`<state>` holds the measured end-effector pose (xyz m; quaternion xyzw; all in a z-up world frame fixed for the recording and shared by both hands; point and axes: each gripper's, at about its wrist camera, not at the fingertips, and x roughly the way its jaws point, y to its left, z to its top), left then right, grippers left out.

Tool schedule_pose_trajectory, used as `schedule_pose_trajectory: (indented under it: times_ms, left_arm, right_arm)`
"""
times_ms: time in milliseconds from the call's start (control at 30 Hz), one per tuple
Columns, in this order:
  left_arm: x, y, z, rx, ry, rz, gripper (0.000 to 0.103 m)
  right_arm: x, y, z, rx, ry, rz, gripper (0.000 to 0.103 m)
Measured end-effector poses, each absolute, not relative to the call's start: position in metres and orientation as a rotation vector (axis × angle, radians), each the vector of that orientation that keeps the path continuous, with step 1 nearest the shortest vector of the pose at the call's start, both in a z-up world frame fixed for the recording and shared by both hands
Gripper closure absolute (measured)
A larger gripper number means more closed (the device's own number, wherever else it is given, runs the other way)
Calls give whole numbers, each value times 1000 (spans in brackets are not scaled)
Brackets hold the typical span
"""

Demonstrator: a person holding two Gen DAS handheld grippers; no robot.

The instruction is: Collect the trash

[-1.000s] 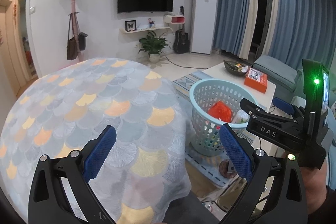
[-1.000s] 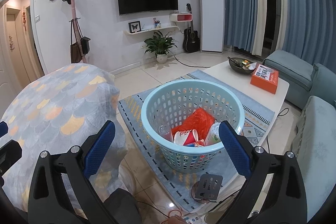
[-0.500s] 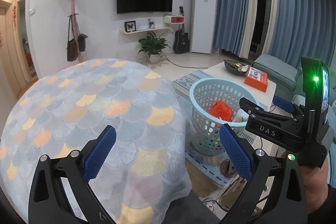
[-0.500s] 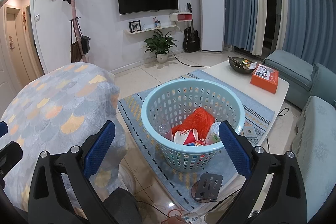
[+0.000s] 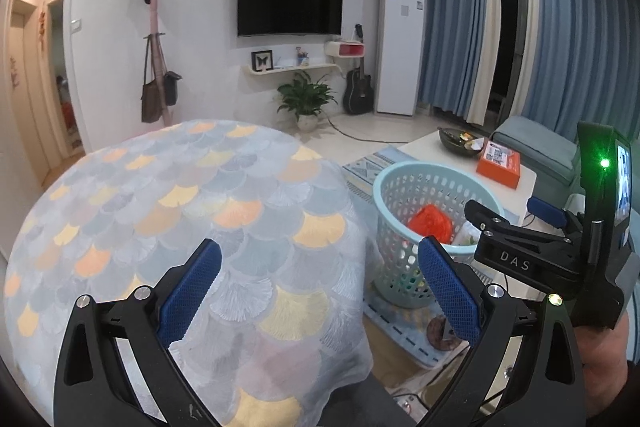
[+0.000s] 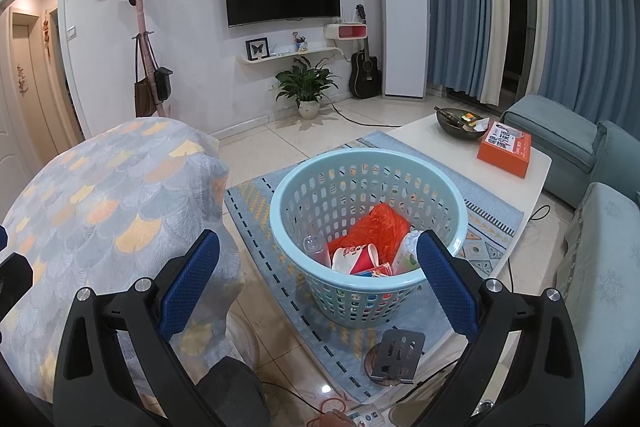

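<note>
A light blue perforated basket (image 6: 368,223) stands on a rug on the floor. It holds an orange plastic bag (image 6: 376,227), a red and white paper cup (image 6: 354,259), a clear cup (image 6: 312,245) and other scraps. The basket also shows in the left wrist view (image 5: 424,219). My right gripper (image 6: 318,283) is open and empty, held above the floor just in front of the basket. My left gripper (image 5: 318,287) is open and empty above a round table with a scale-patterned cloth (image 5: 180,227). The right gripper's body (image 5: 560,251) shows at the right of the left wrist view.
A white coffee table (image 6: 472,155) behind the basket carries an orange box (image 6: 505,149) and a dark bowl (image 6: 460,121). Blue sofa seats (image 6: 592,227) stand at the right. A metal stand (image 6: 398,357) lies on the rug's near edge. Cables run on the floor.
Both grippers stay open and empty. The views have barely shifted; the left wrist view drifted slightly.
</note>
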<state>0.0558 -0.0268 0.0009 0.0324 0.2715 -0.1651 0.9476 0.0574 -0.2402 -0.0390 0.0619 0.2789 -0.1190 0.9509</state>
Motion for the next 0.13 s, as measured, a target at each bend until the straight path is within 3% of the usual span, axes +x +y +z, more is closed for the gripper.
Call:
schedule_pose_trajectory:
  times_ms: [133]
  left_arm:
    - [57, -23, 0, 58, 562, -334, 7]
  right_arm:
    - [56, -239, -41, 122, 568, -239, 9]
